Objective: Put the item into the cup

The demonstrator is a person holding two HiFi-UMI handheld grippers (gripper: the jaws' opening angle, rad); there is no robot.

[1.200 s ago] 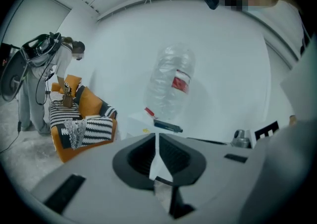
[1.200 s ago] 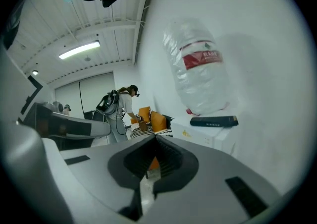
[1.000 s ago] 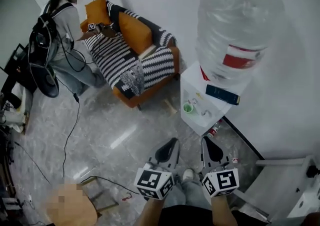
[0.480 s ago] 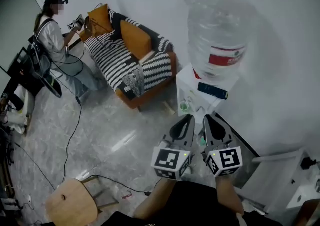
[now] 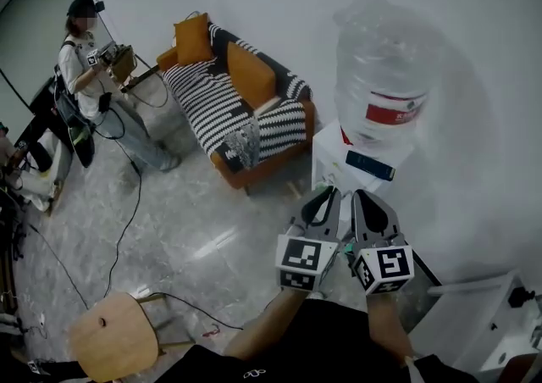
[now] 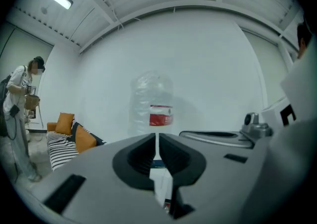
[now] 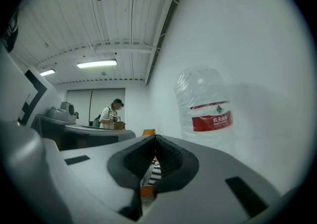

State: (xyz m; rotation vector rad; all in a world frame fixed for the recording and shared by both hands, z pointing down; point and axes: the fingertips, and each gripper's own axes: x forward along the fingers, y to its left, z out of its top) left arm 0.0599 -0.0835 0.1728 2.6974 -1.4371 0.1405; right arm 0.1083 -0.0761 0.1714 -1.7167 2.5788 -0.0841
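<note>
Both grippers are up in front of the person, side by side and close together, pointing at the white water dispenser [image 5: 327, 158] against the wall. The left gripper [image 5: 325, 193] has its jaws pressed together, with only a hairline slit between them and nothing in it; through the slit its own view shows a strip of the dispenser's white front. The right gripper [image 5: 363, 195] is just beside it, jaws likewise closed to a thin crack and empty, and its own view looks past them to the striped sofa [image 5: 222, 106].

The big clear water bottle [image 5: 385, 76] with the red label stands upside down on the dispenser, and a dark blue flat box [image 5: 370, 164] lies on the top beside its neck. The cup and the item cannot be made out here: the two grippers cover the front of the dispenser in the head view, and neither gripper view shows them.

Off to the left, well apart, a second person [image 5: 83, 63] stands near the sofa's end holding something at chest height. A round wooden stool [image 5: 113, 338] sits on the glossy floor [image 5: 186, 220] at the lower left, with a black cable trailing beside it.
</note>
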